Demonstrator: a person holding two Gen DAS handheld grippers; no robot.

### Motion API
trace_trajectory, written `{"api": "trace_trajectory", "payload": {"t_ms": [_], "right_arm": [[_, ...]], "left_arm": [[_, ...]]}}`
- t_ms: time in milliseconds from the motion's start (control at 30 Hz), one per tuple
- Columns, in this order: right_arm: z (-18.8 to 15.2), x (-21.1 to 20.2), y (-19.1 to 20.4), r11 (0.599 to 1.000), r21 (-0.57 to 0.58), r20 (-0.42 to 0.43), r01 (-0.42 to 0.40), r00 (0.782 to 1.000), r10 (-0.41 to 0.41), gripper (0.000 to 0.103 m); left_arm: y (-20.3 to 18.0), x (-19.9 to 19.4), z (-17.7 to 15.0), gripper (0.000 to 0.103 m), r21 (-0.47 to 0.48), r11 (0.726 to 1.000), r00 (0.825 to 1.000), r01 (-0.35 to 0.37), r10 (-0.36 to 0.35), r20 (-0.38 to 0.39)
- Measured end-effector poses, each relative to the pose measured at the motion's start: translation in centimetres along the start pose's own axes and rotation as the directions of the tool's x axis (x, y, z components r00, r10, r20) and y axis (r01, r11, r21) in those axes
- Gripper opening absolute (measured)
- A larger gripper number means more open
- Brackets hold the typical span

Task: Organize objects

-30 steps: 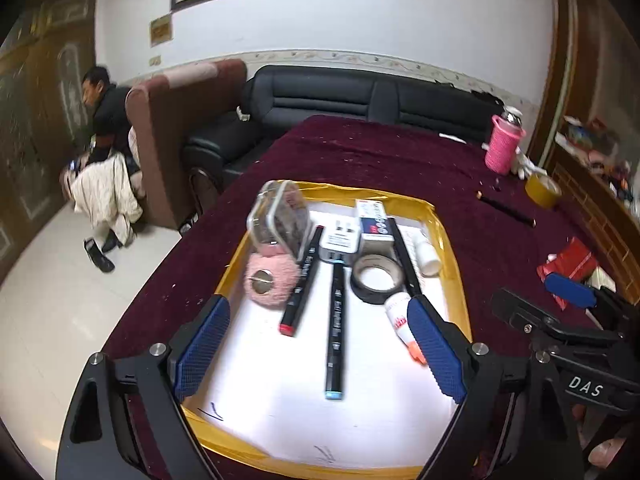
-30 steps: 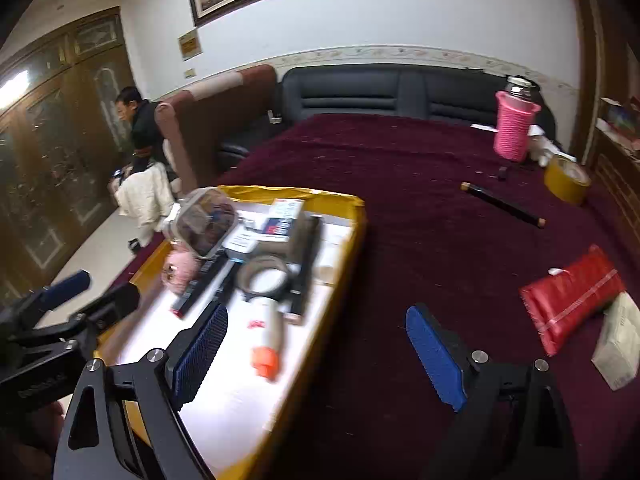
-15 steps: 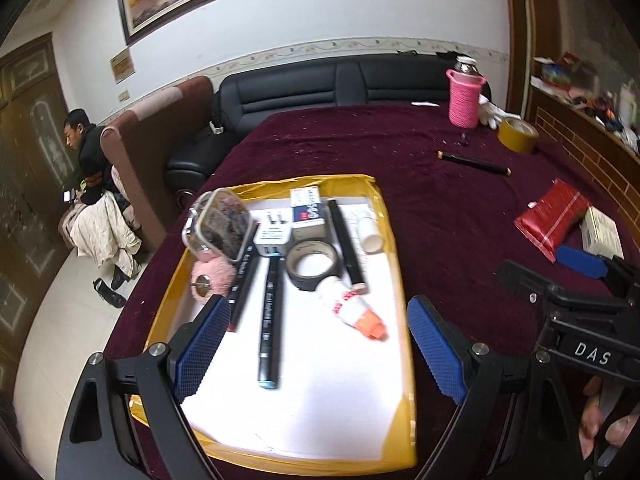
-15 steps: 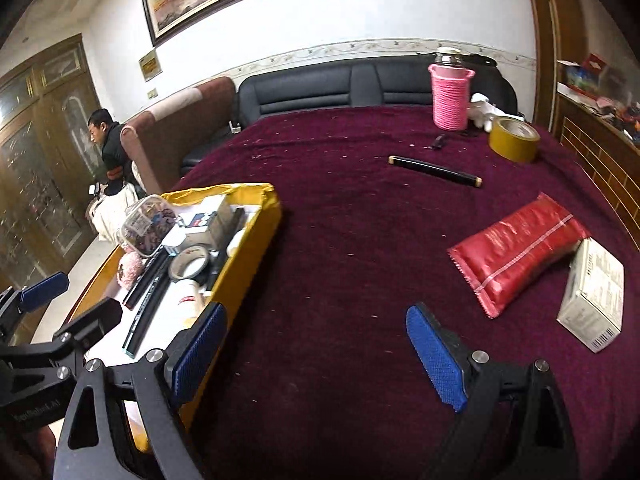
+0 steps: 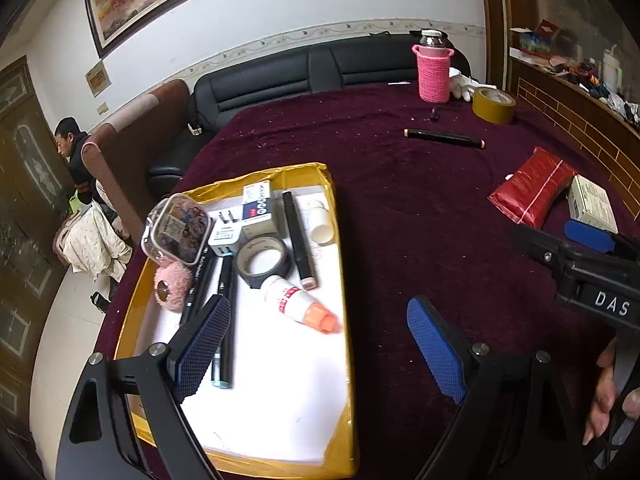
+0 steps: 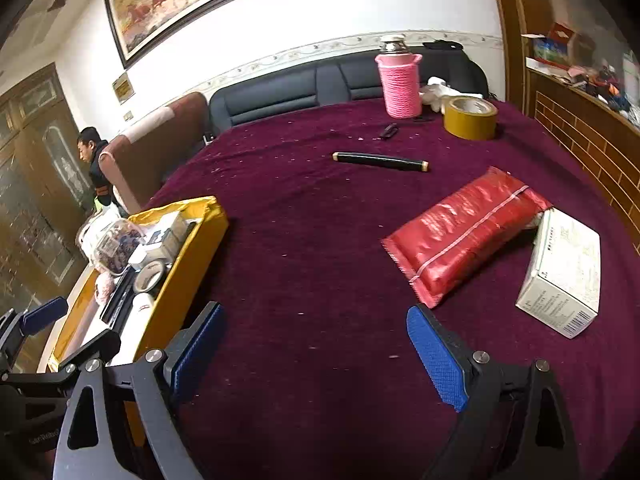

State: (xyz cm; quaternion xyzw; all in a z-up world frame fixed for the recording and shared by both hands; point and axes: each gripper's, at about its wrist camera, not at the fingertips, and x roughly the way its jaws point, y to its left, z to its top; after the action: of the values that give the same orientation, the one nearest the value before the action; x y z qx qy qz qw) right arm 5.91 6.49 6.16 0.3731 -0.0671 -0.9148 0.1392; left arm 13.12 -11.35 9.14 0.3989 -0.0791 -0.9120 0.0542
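While the yellow-rimmed tray (image 5: 336, 216) sits at the table's near-left corner, its left rim close along the table edge, a broad stretch of bare maroon tablecloth (image 6: 312, 248) lies to the right of the tray. Far beyond the tray, a black pen (image 6: 380, 161) lies alone on the cloth; further back stand a pink-sleeved bottle (image 6: 400, 84) and a yellow tape roll (image 6: 470, 118), near the far edge. Well right of the tray rest a red pouch (image 6: 464, 236) and, just beside it, a white box (image 6: 564, 272).

Inside the tray lie a clear lidded box (image 5: 180, 230), a pink fluffy ball (image 5: 173, 286), a white charger (image 5: 225, 232), a small carton (image 5: 259, 210), a black tape ring (image 5: 264, 262), dark markers (image 5: 224, 312), a glue bottle with orange cap (image 5: 298, 304) and a small white tube (image 5: 322, 220).

Held above the tray's right rim, the left gripper (image 5: 320, 344) has its jaws spread wide, holding nothing. Over the bare cloth right of the tray, the right gripper (image 6: 312, 354) is likewise spread wide and holds nothing.
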Motion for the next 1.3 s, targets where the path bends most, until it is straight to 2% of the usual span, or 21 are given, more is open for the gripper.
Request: {"api": "trace_trajectory", "payload": {"t_ms": [100, 167, 233, 333, 467, 600, 767, 1000, 1300], "right_arm": [[-0.1, 0.0, -0.9, 1.000, 0.012, 0.001, 0.005, 1.000, -0.005, 0.095], [-0.1, 0.0, -1.6, 1.000, 0.024, 0.006, 0.012, 1.000, -0.012, 0.095], [-0.1, -0.1, -2.7, 0.999, 0.048, 0.012, 0.024, 1.000, -0.025, 0.095], [0.2, -0.4, -5.0, 0.994, 0.095, 0.010, 0.059, 0.998, -0.060, 0.095], [0.5, -1.7, -7.5, 0.984, 0.135, 0.026, 0.118, 0.992, -0.122, 0.095], [0.9, -2.9, -9.5, 0.971, 0.181, 0.042, 0.154, 0.986, -0.164, 0.095], [1.1, -3.3, -9.8, 0.967, 0.200, 0.048, 0.160, 0.984, -0.173, 0.095], [1.5, -3.7, -7.7, 0.975, 0.137, 0.071, 0.172, 0.981, -0.183, 0.095], [1.1, -1.7, -6.9, 0.977, 0.134, 0.020, 0.164, 0.986, -0.168, 0.095]], "left_arm": [[-0.9, 0.4, 0.2, 0.090, -0.009, 0.999, 0.999, 0.032, -0.033, -0.026], [-2.4, 0.5, 0.1, 0.090, 0.005, 0.997, 0.996, 0.083, -0.083, -0.042], [-4.8, 0.4, -0.3, 0.090, 0.055, 0.987, 0.987, 0.152, -0.149, -0.054], [-7.6, 0.1, -0.9, 0.090, 0.119, 0.971, 0.978, 0.207, -0.202, -0.052], [-9.4, -0.2, -1.3, 0.090, 0.144, 0.948, 0.959, 0.284, -0.278, -0.061], [-10.4, -0.8, -1.8, 0.090, 0.170, 0.930, 0.946, 0.325, -0.321, -0.053], [-11.3, -1.0, -1.7, 0.090, 0.199, 0.913, 0.934, 0.356, -0.352, -0.056], [-10.8, -0.5, -1.8, 0.090, 0.173, 0.912, 0.928, 0.373, -0.367, -0.067], [-10.5, 0.3, -1.9, 0.090, 0.160, 0.905, 0.918, 0.396, -0.386, -0.088]]}}
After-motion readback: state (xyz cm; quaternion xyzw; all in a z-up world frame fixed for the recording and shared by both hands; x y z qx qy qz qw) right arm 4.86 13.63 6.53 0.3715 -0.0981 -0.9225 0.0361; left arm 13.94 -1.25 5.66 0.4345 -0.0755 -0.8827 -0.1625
